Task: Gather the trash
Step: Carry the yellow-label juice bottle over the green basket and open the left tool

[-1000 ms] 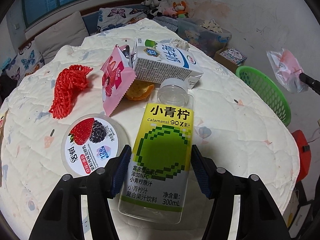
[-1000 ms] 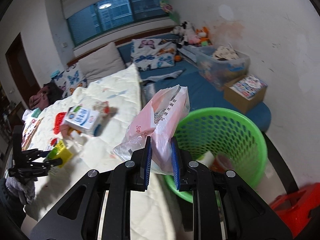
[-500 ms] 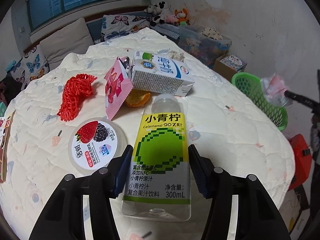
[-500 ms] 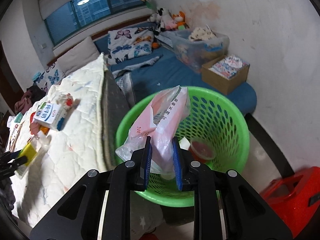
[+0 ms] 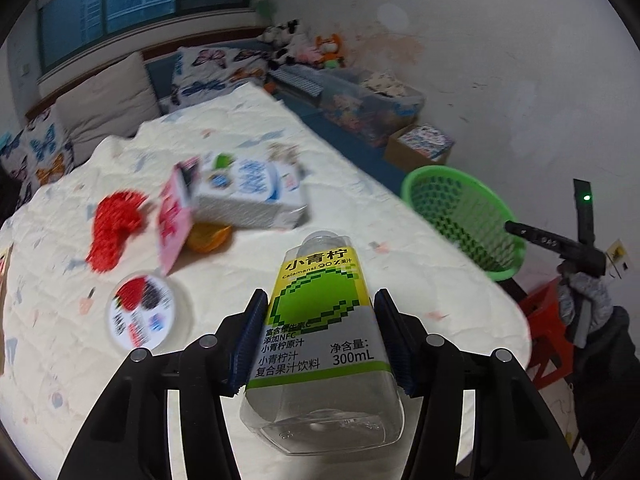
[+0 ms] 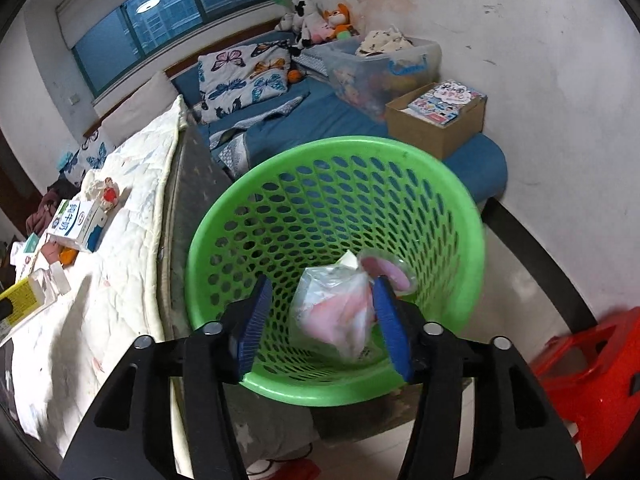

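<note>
Gripping clear square bottle: left tongs. Right tongs just opened above perforated basket.

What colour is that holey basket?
Bright green basket, clearest in the right wrist view.

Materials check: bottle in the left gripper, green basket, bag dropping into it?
Bottle: clear, glossy hard plastic by the look; see-through base, printed yellow-green label.
Green basket: moulded plastic, smooth, slightly shiny; regular punched holes.
Bag: thin translucent plastic film, crinkled; pink shows through, contents unclear.
</note>
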{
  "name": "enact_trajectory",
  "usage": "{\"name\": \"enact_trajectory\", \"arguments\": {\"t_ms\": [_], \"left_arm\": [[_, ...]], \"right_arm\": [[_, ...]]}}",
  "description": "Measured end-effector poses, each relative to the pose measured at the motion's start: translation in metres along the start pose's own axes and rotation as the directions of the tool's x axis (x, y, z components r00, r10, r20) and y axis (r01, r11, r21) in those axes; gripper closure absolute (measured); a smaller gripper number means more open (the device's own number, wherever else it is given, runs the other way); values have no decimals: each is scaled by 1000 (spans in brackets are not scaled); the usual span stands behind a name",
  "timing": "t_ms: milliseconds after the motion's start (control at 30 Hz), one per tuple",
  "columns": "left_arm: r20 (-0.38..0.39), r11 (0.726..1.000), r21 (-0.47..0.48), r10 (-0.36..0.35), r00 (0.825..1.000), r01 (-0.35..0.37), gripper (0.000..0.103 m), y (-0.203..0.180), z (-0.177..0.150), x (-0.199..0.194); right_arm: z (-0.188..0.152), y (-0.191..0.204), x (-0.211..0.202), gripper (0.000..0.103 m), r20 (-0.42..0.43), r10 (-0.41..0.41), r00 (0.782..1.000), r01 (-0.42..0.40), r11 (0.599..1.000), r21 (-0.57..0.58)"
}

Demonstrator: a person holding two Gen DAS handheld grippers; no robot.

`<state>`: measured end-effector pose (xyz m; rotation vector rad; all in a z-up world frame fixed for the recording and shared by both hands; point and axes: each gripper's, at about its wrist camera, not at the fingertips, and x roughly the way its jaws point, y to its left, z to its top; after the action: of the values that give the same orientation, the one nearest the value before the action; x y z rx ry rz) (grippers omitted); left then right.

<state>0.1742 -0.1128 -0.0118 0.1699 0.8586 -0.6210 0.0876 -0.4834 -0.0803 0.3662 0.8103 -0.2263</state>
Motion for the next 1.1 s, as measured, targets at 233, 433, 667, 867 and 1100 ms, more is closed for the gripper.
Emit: {"name": "enact_trajectory", "arguments": {"t_ms": [233, 433, 667, 867, 1100], "left_arm": [[-5, 992, 90, -87, 996, 87, 50, -53, 33, 16], [-53, 967, 210, -138, 989, 146, 50, -110, 67, 50], [-184, 936, 299, -131, 974, 183, 50, -167, 100, 114], [-324, 946, 281, -64, 944, 161, 50, -199, 114, 177], [-406, 962, 265, 44, 913, 72, 50, -217, 114, 231]], "right_arm": [[-2, -17, -20, 34, 33, 0, 999, -1, 1000, 28], [-6, -24, -34, 32, 65, 3, 998, -6, 999, 47], [-13, -37, -41, 32, 78, 10, 997, -17, 996, 90], [-19, -50, -40, 32, 77, 11, 997, -21, 991, 134], [-26, -58, -34, 32, 61, 20, 998, -30, 986, 163]]}}
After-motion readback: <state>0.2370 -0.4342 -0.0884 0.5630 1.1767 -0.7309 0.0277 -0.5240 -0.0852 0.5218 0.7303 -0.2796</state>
